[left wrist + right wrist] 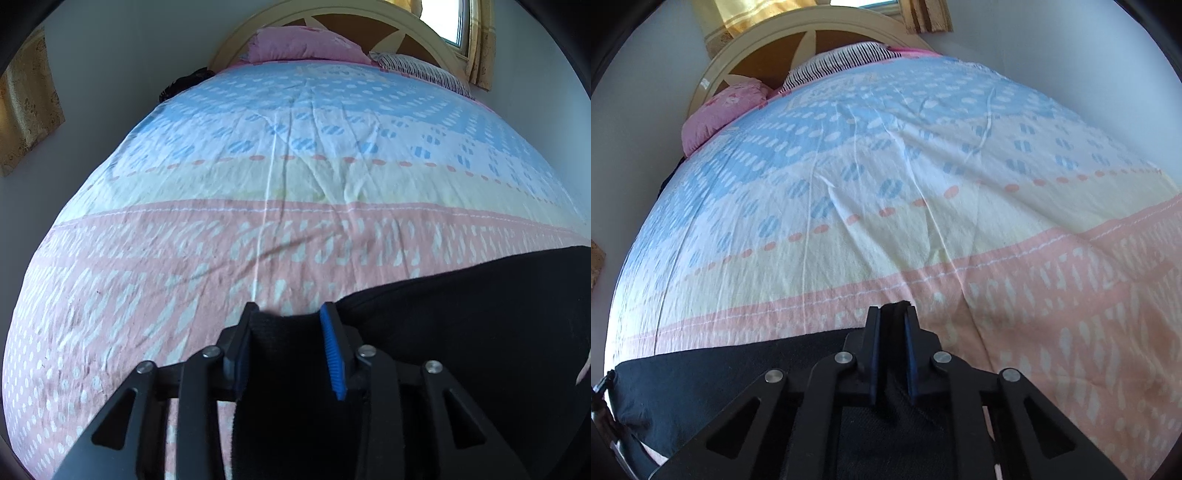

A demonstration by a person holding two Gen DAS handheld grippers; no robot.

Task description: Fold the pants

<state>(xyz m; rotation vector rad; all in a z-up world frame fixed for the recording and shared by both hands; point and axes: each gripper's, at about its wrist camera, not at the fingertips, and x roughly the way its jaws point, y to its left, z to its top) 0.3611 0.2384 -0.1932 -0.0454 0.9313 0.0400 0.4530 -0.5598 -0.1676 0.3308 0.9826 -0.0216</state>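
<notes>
The black pants (480, 325) lie along the near edge of the bed, stretched between both grippers. My left gripper (290, 314) has its jaws around a thick bunch of the black fabric at one end. In the right wrist view the pants (720, 376) run off to the left, and my right gripper (893, 308) is shut narrowly on an edge of the black fabric that pokes up between its fingers. Both grippers sit low over the pink part of the bedspread.
The bedspread (295, 177) is pink near me, then yellow, then blue. A pink pillow (306, 44) and a striped pillow (424, 70) lie by the curved headboard (768, 33). A dark item (184, 83) lies at the bed's far left edge. Curtains (480, 44) hang by a window.
</notes>
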